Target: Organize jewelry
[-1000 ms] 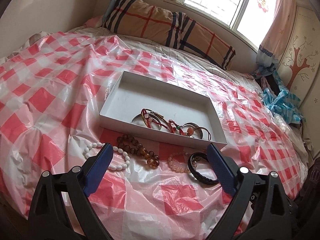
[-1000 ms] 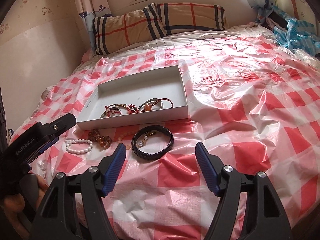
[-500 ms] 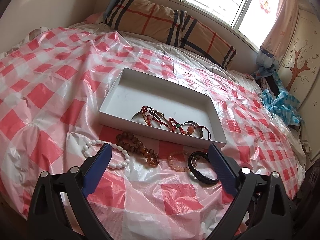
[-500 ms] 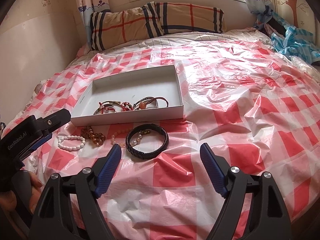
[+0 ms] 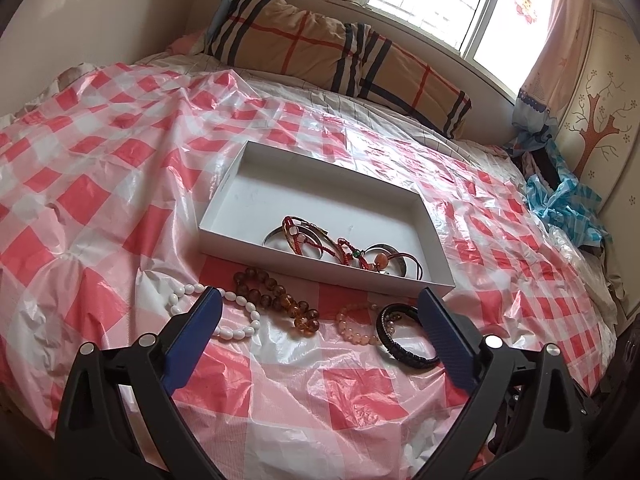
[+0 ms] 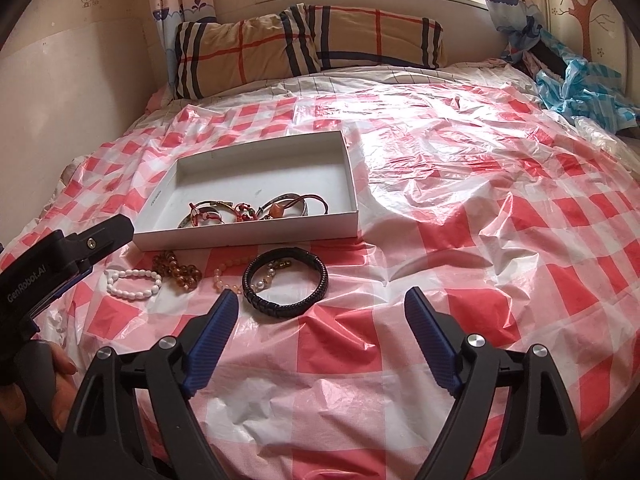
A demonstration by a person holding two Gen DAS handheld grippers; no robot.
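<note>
A white shallow box [image 5: 312, 262] lies on the red-checked plastic sheet and holds several red cord and metal bracelets [image 5: 312, 234]. In front of it lie a white bead bracelet [image 5: 236, 334], an amber bead bracelet [image 5: 280, 300], a pink bead bracelet [image 5: 352, 330] and a black braided bracelet [image 5: 404, 354]. My left gripper [image 5: 319, 296] hovers open just short of this row, holding nothing. My right gripper [image 6: 322, 294] is near the black braided bracelet [image 6: 280, 302]; its jaws are opening with nothing between them. The box [image 6: 248, 236] sits beyond it.
A plaid pillow [image 6: 312, 44] lies under the window at the bed's head. A blue and white bag [image 6: 580, 88] is bunched at the far right. A wall borders the left side. A hand [image 6: 60, 380] holds the left gripper's body [image 6: 92, 240] at the left edge.
The right gripper's jaws have spread wider and its view has tipped slightly. The left gripper stays open. The jewellery and the box have not moved.
</note>
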